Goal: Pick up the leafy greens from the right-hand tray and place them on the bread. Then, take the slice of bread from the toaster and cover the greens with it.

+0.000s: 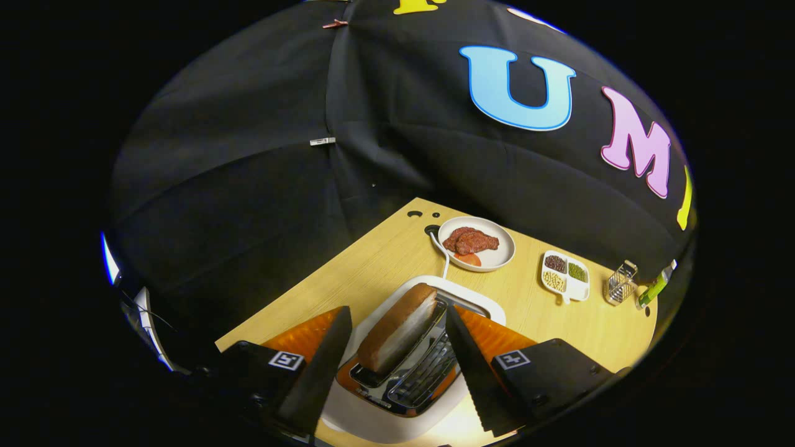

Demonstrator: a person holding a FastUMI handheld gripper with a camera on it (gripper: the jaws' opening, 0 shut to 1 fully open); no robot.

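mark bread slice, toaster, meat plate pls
bread slice (397, 326), gripper view, its crust side
toaster (459, 297), gripper view, white top rim
meat plate (504, 253), gripper view, bare white rim

1 white toaster (397, 410) | 1 brown bread slice (397, 335) | 1 round white plate (497, 257) | 1 white three-compartment dish (565, 276) | 1 small wire basket (621, 284) | 1 light wooden table (372, 261)

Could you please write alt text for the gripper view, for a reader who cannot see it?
The gripper hangs open over a white toaster, its fingers on either side of a bread slice standing in the slot, not touching it. Beyond them on the wooden table are a plate of meat, a divided dish of beans and a small wire basket.
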